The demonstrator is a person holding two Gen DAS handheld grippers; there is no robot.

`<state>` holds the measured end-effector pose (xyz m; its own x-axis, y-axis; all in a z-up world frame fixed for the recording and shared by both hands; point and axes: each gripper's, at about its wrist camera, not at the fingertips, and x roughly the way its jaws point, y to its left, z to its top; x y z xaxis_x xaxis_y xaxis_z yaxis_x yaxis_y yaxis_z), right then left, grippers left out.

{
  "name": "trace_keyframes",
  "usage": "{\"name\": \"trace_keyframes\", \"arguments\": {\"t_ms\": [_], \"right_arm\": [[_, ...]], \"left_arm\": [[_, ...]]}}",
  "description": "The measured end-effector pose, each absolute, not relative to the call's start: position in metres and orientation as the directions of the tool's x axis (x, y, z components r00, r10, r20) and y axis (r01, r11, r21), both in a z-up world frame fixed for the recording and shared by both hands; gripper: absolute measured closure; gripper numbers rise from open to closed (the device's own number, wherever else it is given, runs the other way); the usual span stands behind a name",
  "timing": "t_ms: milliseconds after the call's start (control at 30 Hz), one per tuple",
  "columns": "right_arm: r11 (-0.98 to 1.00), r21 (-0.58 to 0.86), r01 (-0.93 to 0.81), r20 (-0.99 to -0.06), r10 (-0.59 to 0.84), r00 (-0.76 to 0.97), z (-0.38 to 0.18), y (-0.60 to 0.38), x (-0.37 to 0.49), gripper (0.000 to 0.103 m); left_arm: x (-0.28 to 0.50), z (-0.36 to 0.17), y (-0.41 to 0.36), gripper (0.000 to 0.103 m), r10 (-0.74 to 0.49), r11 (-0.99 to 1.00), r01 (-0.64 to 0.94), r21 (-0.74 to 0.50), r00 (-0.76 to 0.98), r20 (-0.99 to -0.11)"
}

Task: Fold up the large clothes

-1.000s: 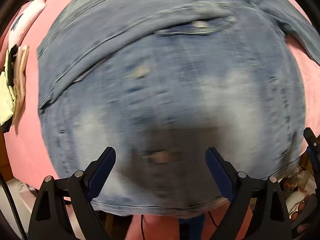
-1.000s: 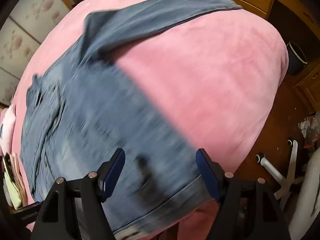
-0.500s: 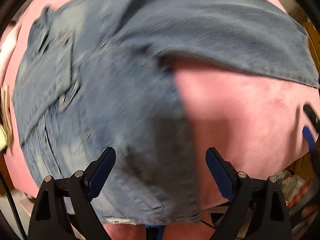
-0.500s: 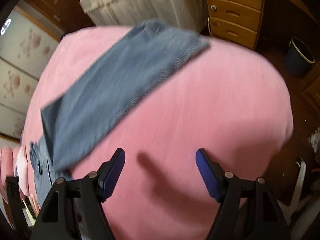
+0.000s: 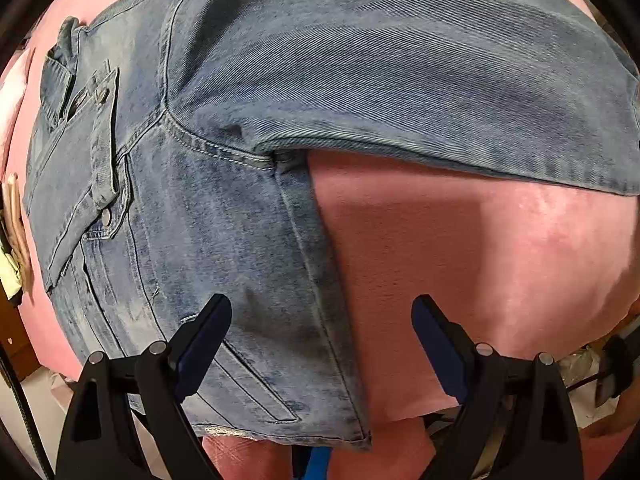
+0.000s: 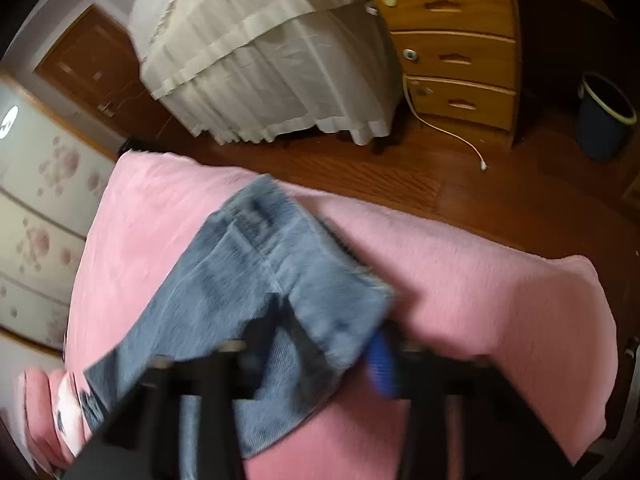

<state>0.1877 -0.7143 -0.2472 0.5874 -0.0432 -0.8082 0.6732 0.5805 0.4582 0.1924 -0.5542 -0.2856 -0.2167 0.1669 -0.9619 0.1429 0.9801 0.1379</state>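
Right gripper (image 6: 320, 344) reached sleeve (image 6: 280, 280) — jaws closing (blurred).

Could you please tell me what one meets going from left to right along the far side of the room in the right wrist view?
Brown door → white curtain → wooden drawers → dark bin.

Both wrist views look steeply down, close over the denim jacket (image 5: 248, 216) on the pink blanket (image 5: 480, 264), which they share.
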Motion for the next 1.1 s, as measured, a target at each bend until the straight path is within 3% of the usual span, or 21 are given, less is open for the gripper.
{"name": "trace_keyframes", "arguments": {"t_ms": [67, 233, 433, 633, 767, 900, 1100], "right_arm": [[0.564, 0.497, 0.660, -0.789, -0.023, 0.614, -0.247, -0.718, 0.187, 0.084], [0.576, 0.507, 0.642, -0.748, -0.076, 0.659, -0.223, -0.709, 0.182, 0.087], [0.713, 0.362, 0.600, -0.687, -0.231, 0.689, -0.159, -0.651, 0.193, 0.087], [0.798, 0.323, 0.509, -0.580, -0.258, 0.772, -0.098, -0.584, 0.211, 0.089], [0.853, 0.312, 0.419, -0.492, -0.232, 0.839, -0.060, -0.516, 0.220, 0.091], [0.902, 0.305, 0.306, -0.421, -0.160, 0.893, -0.041, -0.432, 0.230, 0.091], [0.940, 0.302, 0.158, -0.435, -0.012, 0.901, -0.059, -0.301, 0.252, 0.091]], "left_arm": [[0.197, -0.299, -0.518, 0.013, 0.166, 0.980, 0.142, 0.136, -0.225, -0.960], [0.197, -0.285, -0.500, 0.013, 0.131, 0.987, 0.115, 0.108, -0.219, -0.967], [0.204, -0.270, -0.463, 0.013, 0.062, 0.997, 0.051, 0.053, -0.199, -0.978], [0.202, -0.256, -0.383, 0.013, 0.006, 0.999, -0.038, 0.012, -0.170, -0.985], [0.194, -0.246, -0.318, 0.013, 0.033, 0.997, -0.059, 0.043, -0.156, -0.987], [0.183, -0.228, -0.264, 0.013, 0.113, 0.994, 0.023, 0.111, -0.082, -0.990], [0.171, -0.224, -0.172, 0.013, 0.081, 0.997, -0.009, 0.082, -0.077, -0.994]]}}
